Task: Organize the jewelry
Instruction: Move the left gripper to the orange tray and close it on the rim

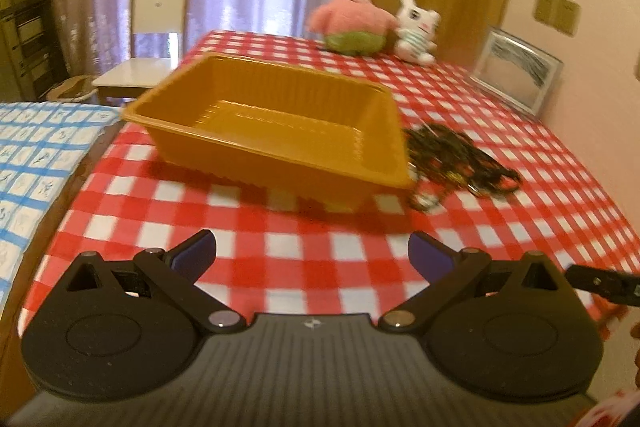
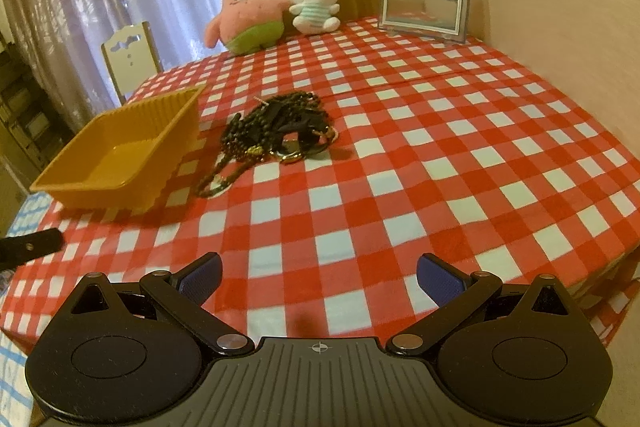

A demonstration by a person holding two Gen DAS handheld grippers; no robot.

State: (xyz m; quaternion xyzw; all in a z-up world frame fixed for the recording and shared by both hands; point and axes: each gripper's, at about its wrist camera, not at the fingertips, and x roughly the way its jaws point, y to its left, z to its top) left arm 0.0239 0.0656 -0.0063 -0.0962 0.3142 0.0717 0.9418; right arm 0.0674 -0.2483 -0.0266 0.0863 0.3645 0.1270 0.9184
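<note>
Jewelry (image 2: 272,131) beside orange tray (image 2: 120,155), both tools (empty) spread

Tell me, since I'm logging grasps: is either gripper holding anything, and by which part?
Nothing is held. The left gripper and right gripper are both open and empty; the jewelry lies on the table beside the tray.

warm dim light, left view motion-blurred, fisheye bending at edges.

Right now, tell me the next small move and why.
Probably advance the right gripper toward the jewelry pile. Its jaws are open and empty, the pile lies on the cloth beside the tray, and the tray looks empty.
</note>
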